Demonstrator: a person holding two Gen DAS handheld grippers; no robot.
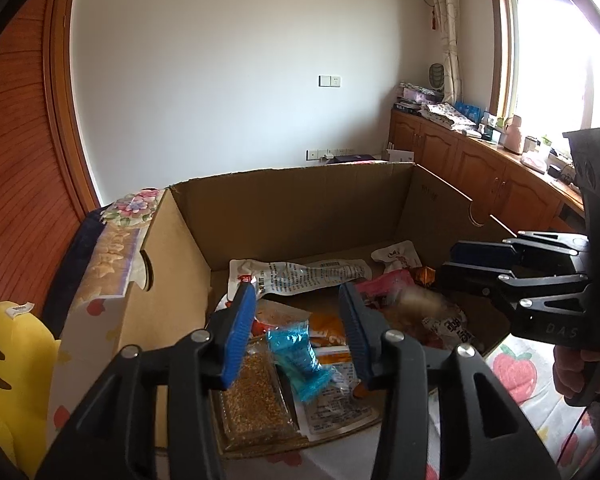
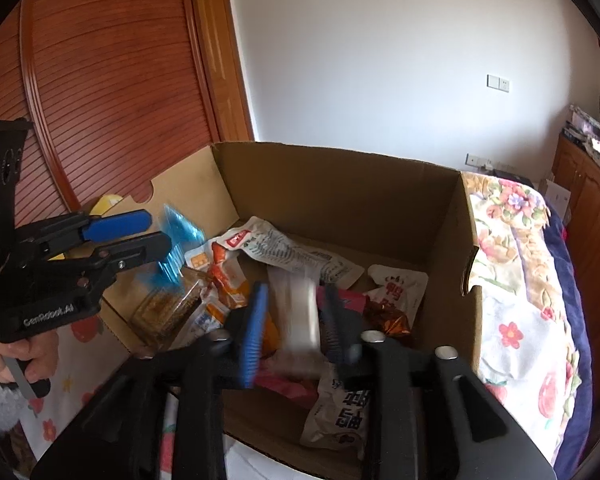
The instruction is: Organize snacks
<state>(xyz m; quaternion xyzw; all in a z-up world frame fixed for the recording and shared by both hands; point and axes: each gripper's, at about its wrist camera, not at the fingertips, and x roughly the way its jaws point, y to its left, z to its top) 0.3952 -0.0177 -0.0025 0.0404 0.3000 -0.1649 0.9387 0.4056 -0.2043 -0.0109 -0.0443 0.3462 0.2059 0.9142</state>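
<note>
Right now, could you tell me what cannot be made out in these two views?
Blue packet: motion-blurred in both views, print unreadable.
White packet: right wrist view, blurred between the right gripper fingers; contact unclear.
Cardboard box floor: largely hidden under snack packs in both views.
Counter items: left wrist view, too small to identify.

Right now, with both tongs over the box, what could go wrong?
1. The blue packet is blurred between the open left tongs and seems loose. In the right wrist view it hangs near the side wall of the cardboard box, so it may land outside.
2. The pale packet between the right tongs looks equally loose and could drop anywhere on the jumbled snacks below.
</note>
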